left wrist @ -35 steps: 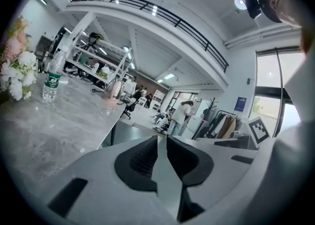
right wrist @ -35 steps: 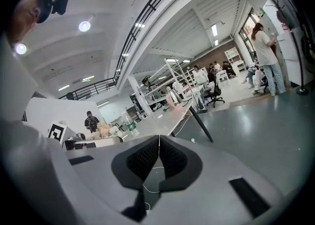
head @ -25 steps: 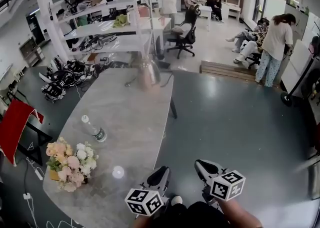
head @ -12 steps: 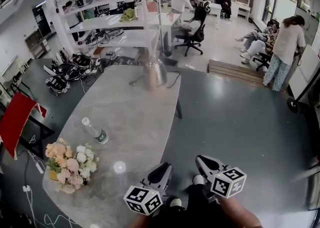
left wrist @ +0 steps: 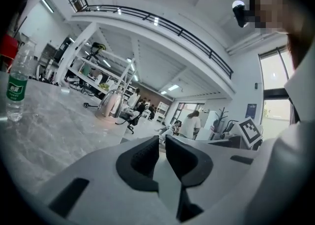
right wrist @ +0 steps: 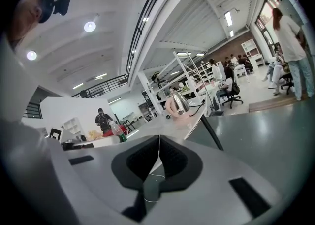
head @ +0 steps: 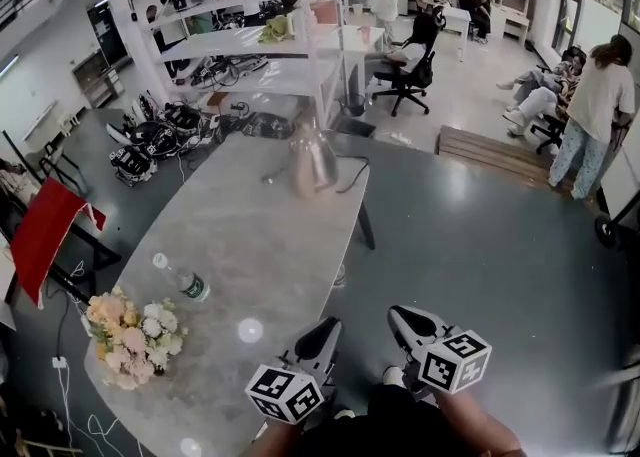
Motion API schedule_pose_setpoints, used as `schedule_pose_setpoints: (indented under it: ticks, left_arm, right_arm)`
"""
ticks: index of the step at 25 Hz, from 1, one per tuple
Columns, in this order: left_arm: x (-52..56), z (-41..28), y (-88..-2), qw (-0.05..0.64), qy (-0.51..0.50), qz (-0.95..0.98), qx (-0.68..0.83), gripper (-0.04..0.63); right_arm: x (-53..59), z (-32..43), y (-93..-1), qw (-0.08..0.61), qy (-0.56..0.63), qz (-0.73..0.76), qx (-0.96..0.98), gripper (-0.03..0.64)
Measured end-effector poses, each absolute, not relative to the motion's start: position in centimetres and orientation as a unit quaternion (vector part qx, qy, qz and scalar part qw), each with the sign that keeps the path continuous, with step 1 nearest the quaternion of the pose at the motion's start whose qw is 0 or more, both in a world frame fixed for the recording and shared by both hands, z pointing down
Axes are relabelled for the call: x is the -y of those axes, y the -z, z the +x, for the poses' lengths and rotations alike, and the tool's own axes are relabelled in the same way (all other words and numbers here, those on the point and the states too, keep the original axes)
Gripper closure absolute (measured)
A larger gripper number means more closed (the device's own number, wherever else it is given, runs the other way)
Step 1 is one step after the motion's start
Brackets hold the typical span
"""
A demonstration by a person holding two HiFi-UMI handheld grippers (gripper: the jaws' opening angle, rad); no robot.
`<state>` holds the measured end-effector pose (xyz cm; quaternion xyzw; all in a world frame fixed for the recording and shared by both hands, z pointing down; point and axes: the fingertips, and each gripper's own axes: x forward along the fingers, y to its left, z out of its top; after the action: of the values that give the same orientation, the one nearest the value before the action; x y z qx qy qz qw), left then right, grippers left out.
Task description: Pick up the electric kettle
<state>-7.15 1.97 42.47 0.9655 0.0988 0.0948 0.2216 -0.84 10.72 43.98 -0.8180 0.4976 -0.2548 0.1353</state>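
The steel electric kettle (head: 310,167) with a pinkish base stands at the far end of the long grey table (head: 260,245), its cord trailing off to the right. It also shows small and distant in the left gripper view, kettle (left wrist: 110,105), and in the right gripper view, kettle (right wrist: 178,105). My left gripper (head: 325,330) is low at the table's near right corner; its jaws have just been closing to a thin slit with nothing between them. My right gripper (head: 400,317) is beside it over the floor, shut and empty. Both are far from the kettle.
A water bottle (head: 180,280) lies on the table's left side, near a bunch of flowers (head: 130,335). White shelving (head: 250,45) stands behind the table. A red chair (head: 45,235) is at the left. People sit and stand at the back right.
The view and both grippers have advanced along the table's right edge. The kettle sits a little nearer and lower in the picture; bottle and flowers have slid left.
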Motion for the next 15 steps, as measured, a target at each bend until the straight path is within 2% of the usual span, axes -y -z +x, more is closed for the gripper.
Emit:
schedule_pose_setpoints:
  ticks: [5, 15]
  left_arm:
    - [-3.2, -3.3, -42.0, 0.210, -0.100, 0.969, -0.080, 0.555]
    - [-5.1, 2.9, -43.6, 0.244, -0.116, 0.962, -0.041, 0.555]
  right_arm:
    - [-11.8, 3.5, -43.2, 0.136, 0.252, -0.809, -0.513, 0.611]
    - [-14.6, 9.8, -43.8, 0.132, 0.256, -0.795, -0.534, 0.611]
